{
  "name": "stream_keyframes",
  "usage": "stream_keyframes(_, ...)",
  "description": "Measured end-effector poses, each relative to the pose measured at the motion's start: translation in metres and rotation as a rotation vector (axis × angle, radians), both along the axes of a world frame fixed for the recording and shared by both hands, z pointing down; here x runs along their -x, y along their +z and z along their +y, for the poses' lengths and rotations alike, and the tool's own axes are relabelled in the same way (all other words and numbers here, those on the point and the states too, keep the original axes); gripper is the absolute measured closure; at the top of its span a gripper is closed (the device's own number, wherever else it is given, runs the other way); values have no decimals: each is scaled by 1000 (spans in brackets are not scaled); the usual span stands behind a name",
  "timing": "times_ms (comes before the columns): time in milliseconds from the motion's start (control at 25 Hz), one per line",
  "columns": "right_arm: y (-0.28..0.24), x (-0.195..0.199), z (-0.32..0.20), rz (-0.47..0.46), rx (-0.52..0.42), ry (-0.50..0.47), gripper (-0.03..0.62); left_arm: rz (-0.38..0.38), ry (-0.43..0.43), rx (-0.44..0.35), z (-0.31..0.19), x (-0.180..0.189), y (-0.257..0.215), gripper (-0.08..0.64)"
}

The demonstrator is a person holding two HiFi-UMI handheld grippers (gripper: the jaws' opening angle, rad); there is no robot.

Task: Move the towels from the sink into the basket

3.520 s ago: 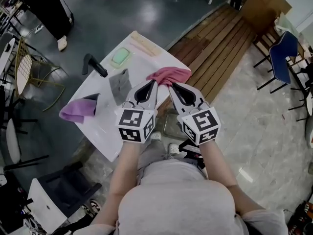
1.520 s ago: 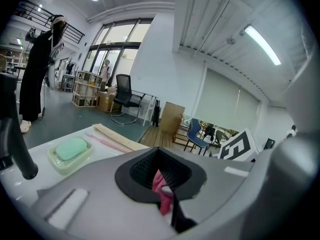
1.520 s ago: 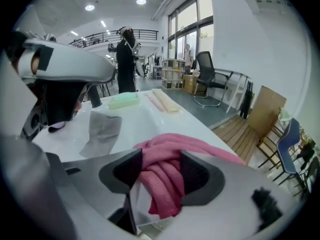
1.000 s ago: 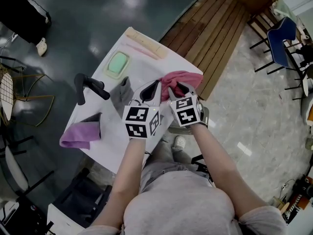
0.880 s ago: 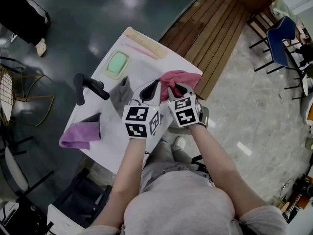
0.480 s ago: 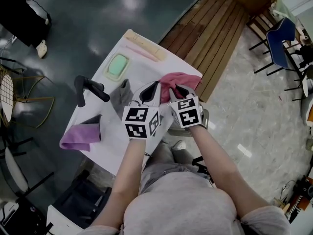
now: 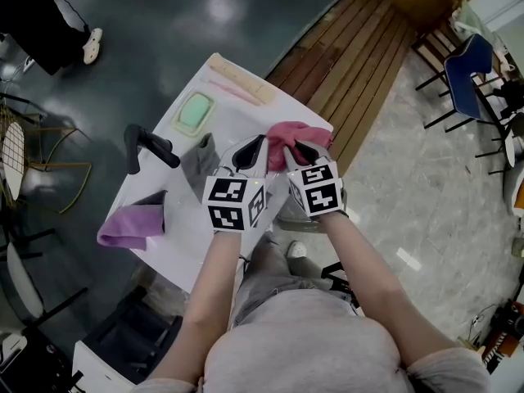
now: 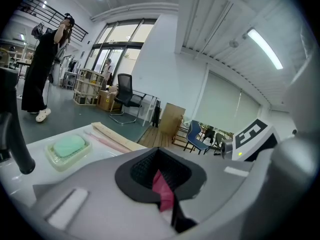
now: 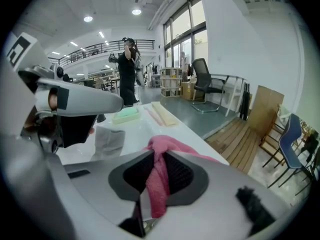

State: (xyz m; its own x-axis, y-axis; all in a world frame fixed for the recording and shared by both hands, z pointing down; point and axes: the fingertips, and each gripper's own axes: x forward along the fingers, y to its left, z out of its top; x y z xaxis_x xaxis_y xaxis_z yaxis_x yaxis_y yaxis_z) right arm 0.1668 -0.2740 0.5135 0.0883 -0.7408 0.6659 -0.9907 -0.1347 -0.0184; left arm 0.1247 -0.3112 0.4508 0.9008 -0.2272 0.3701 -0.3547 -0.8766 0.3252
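A pink towel (image 7: 293, 132) lies bunched at the right end of the white sink top (image 7: 237, 113). Both grippers meet over it. My left gripper (image 7: 260, 144) is shut on a strip of the pink towel (image 8: 162, 189). The jaws of my right gripper (image 7: 293, 148) have just been closing, and now pinch a fold of the pink towel (image 9: 159, 184), which hangs between them. A grey towel (image 7: 199, 155) lies crumpled just left of the left gripper. A purple towel (image 7: 131, 223) sits at the near left corner. The basket I cannot make out.
A black faucet (image 7: 147, 146), a green soap dish (image 7: 195, 111) and a wooden board (image 7: 237, 76) stand on the far part of the top. Wooden decking (image 7: 360, 47) and a blue chair (image 7: 471, 64) lie to the right. A person in black (image 8: 47, 69) stands beyond the table.
The right gripper's jaws closed on the pink towel and it rose a little, pulling the fold up. The left gripper stayed put.
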Motion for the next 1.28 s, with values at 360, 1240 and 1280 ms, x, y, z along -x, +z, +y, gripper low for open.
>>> stream_keyframes(360, -28, -4, 13, -11, -81, -16, 514, -13, 24, -53, 17, -3, -16, 555)
stream_keyframes(1240, -84, -20, 71, 10, -239, 18, 514, 20, 48, -153, 75, -14, -58, 555)
stream_keyframes(1280, -86, -20, 74, 14, -246, 21, 514, 21, 50, -156, 78, -13, -59, 555)
